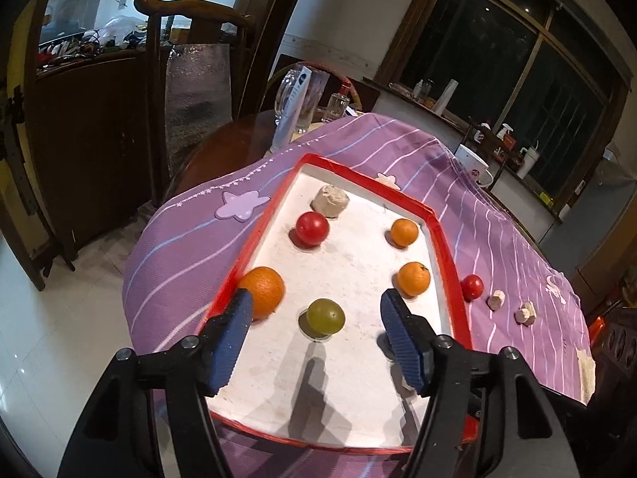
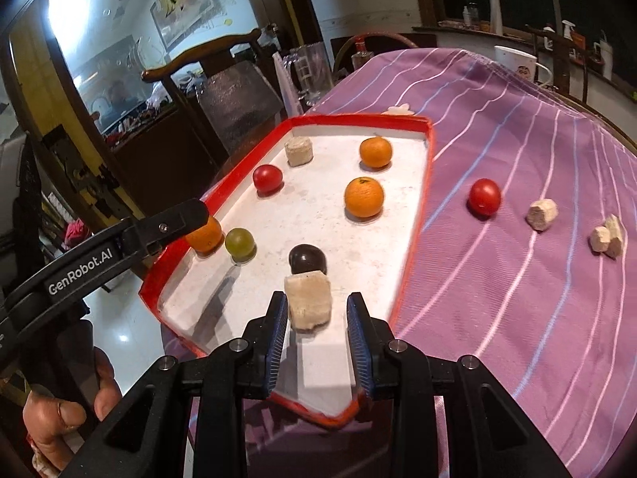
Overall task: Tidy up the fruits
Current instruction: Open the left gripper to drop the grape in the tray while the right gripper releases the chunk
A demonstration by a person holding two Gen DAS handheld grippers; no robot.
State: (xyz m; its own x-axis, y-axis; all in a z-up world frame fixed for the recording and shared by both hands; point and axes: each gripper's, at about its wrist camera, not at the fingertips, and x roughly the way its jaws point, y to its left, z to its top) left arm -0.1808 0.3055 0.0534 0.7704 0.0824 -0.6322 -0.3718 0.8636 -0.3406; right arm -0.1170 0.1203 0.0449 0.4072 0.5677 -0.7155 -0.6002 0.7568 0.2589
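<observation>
A red-rimmed white tray [image 1: 442, 239] [image 2: 418, 207] lies on the purple cloth. It holds three oranges [image 1: 262, 290] [image 1: 414, 278] [image 1: 404, 232], a red tomato [image 1: 312, 229], a green grape [image 1: 325, 316] [image 2: 239, 241], a dark fruit [image 2: 307, 259] and beige chunks [image 1: 330, 200] [image 2: 308, 302]. My left gripper [image 1: 316, 306] is open above the tray, the green grape between its fingers. My right gripper [image 2: 317, 310] is open, with a beige chunk just ahead between its fingertips. A second tomato [image 2: 483, 196] [image 1: 472, 286] lies on the cloth outside the tray.
Several beige chunks [image 2: 541, 214] [image 2: 607, 237] lie on the cloth right of the tray. Glasses [image 1: 306, 99] and a bottle stand at the table's far edge, a white mug [image 1: 471, 165] at the far right. A wooden chair [image 1: 191, 20] stands beyond.
</observation>
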